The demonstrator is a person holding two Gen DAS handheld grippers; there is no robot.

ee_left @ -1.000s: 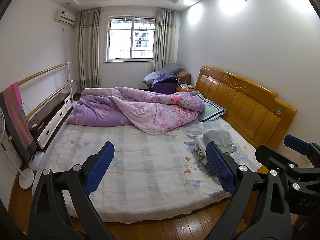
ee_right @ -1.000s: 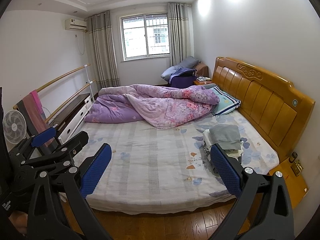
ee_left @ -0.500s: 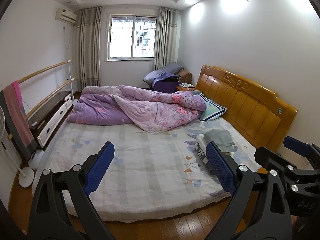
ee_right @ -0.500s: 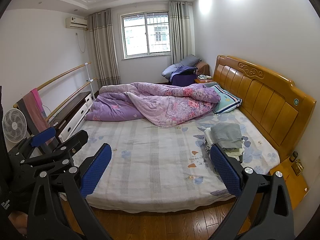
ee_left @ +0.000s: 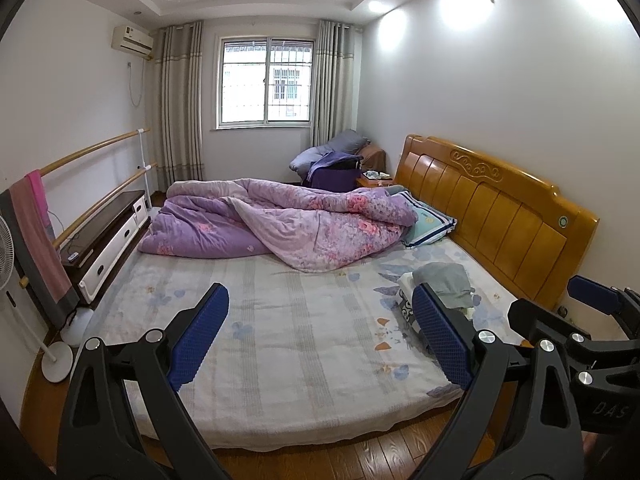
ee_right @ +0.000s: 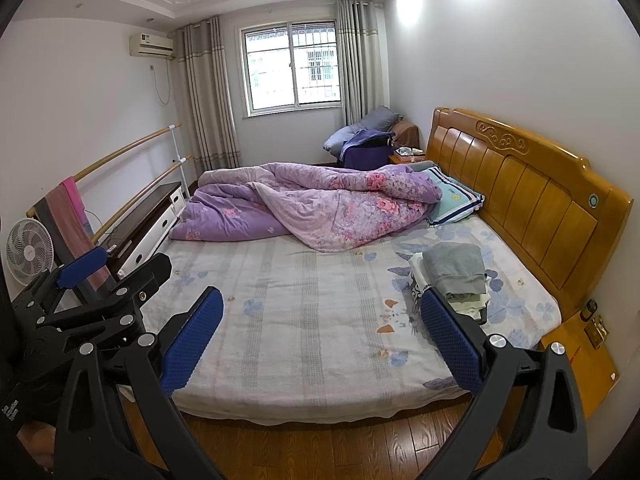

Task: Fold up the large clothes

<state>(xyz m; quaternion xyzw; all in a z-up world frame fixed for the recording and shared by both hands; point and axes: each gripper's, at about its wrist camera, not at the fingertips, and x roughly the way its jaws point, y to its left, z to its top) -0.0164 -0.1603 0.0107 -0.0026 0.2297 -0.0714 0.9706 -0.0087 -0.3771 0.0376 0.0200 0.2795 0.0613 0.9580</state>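
Folded clothes (ee_right: 454, 276) beyond open right gripper (ee_right: 320, 340)

The left gripper (ee_left: 320, 336) is a black plastic frame of angular struts with triangular cut-outs, joined by round silver screws, and each of its two fingers ends in a blue pad (ee_left: 198, 338) with a fine dimpled grid. The right gripper (ee_right: 320, 340) has the same build, with black arms, silver screws and blue textured pads (ee_right: 452, 342). Faint letters reading "DAS" are moulded into its black body where it shows in the left wrist view.
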